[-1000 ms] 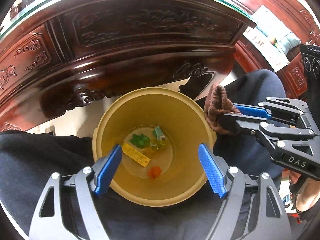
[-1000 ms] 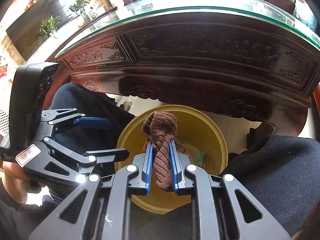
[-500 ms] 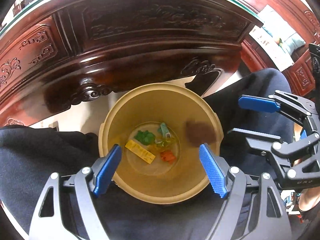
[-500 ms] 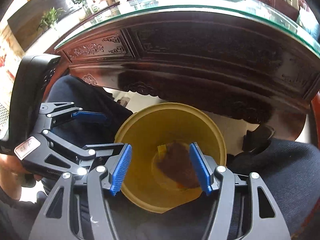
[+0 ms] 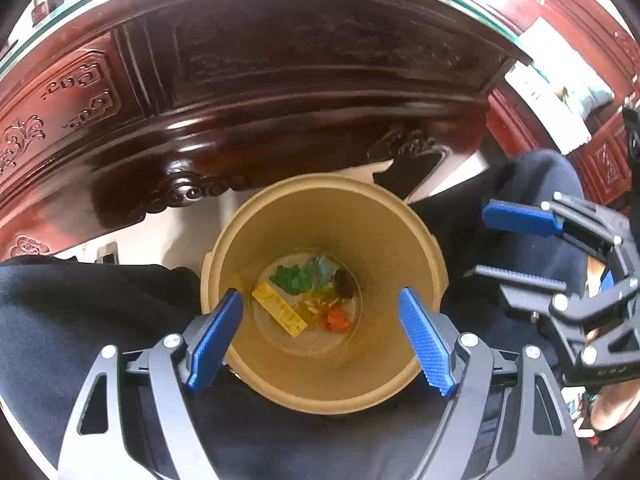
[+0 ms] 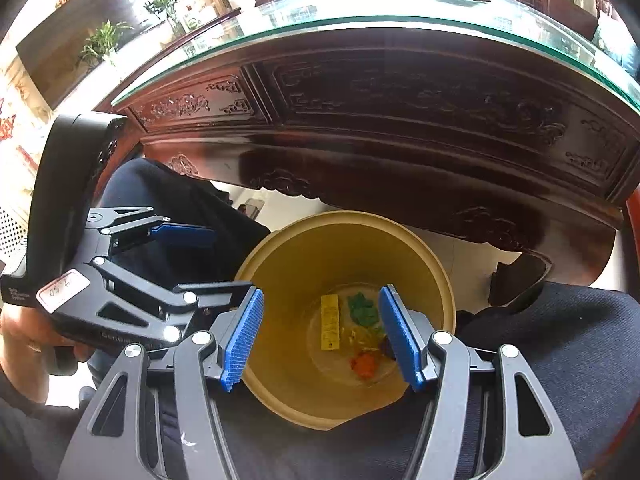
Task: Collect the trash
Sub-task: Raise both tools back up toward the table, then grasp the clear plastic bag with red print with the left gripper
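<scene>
Both claws, left claw [image 5: 320, 336] and right claw [image 6: 322, 336], spread wide, empty, above yellow bin [image 5: 400, 216]; brown cloth [image 5: 345, 282], yellow wrapper [image 5: 279, 314] lying on bin bottom.

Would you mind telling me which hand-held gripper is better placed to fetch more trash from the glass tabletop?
Either, marginally the right hand-held gripper: both hang open and empty over the bucket, but its view shows the tabletop.

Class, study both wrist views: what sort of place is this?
Probably a home sitting or dining room: a carved dark-wood table with a glass top, potted plants behind, and a yellow bin of scraps.
</scene>
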Demonstrator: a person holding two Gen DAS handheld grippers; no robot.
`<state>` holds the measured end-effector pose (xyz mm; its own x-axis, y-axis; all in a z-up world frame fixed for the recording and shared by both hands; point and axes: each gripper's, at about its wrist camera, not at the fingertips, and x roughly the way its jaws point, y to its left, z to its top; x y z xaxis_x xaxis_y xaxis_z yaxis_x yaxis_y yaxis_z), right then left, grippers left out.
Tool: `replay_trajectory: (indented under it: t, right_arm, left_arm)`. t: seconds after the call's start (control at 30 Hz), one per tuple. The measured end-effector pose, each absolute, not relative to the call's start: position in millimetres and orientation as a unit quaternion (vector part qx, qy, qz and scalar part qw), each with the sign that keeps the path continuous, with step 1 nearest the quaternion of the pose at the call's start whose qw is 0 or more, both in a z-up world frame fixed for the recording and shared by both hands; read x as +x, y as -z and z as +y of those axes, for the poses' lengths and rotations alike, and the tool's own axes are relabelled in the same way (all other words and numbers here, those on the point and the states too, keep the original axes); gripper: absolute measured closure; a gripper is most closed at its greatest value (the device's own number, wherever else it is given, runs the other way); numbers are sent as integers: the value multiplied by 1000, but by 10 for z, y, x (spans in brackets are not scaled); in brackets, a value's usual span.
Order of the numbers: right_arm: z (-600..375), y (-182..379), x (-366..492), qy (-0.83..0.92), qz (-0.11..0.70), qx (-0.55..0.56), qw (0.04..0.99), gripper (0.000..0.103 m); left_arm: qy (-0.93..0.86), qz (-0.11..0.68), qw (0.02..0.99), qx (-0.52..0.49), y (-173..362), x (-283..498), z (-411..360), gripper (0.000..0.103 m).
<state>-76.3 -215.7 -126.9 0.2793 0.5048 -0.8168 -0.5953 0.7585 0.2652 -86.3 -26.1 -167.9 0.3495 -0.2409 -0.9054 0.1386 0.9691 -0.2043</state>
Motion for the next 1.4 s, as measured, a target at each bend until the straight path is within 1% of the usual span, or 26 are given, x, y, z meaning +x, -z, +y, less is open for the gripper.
replay_trajectory:
  t: [0.07,0.13,0.23,0.27,0.33,0.43,0.6,0.7,0.83,1.17,1.4]
  right_arm:
    - [-2172,1205,-738,-350,481,-36,803,41]
    - [-2187,1132,-706,-352,468,-30,810,34]
    - [-2227,975,-619,-355,445,-16,822,29]
    - [-2240,919,-583,-356,436,-11,826,28]
    - [-2266,795,-489,-354,417,1,837,21]
    - [-2286,640,-348,-351,395,23,849,14]
    - [-2270,370,-28,-335,344,47,876,8]
    - [-2189,218,77,-336,300,29,892,9]
    - [-2082,60,230,-318,256,-11,913,8]
    - [-1934,9,937,-309,283,9,908,8]
    - [-1891,-106,1312,-311,289,25,905,8]
  left_arm:
    - [109,546,828,-61,1607,-818,-198,23]
    - [102,536,836,-64,1528,-779,-154,23]
    - [87,511,852,-66,1353,-693,-65,23]
    - [82,505,857,-66,1299,-660,-41,22]
    - [72,488,867,-71,1170,-577,32,20]
    - [57,462,882,-78,978,-425,133,18]
    - [28,425,900,-93,673,-56,259,12]
    - [12,403,910,-92,505,171,308,7]
    - [-12,382,920,-83,307,588,392,6]
    - [-43,368,922,-117,81,1584,699,6]
    - [-60,378,915,-124,150,2007,885,6]
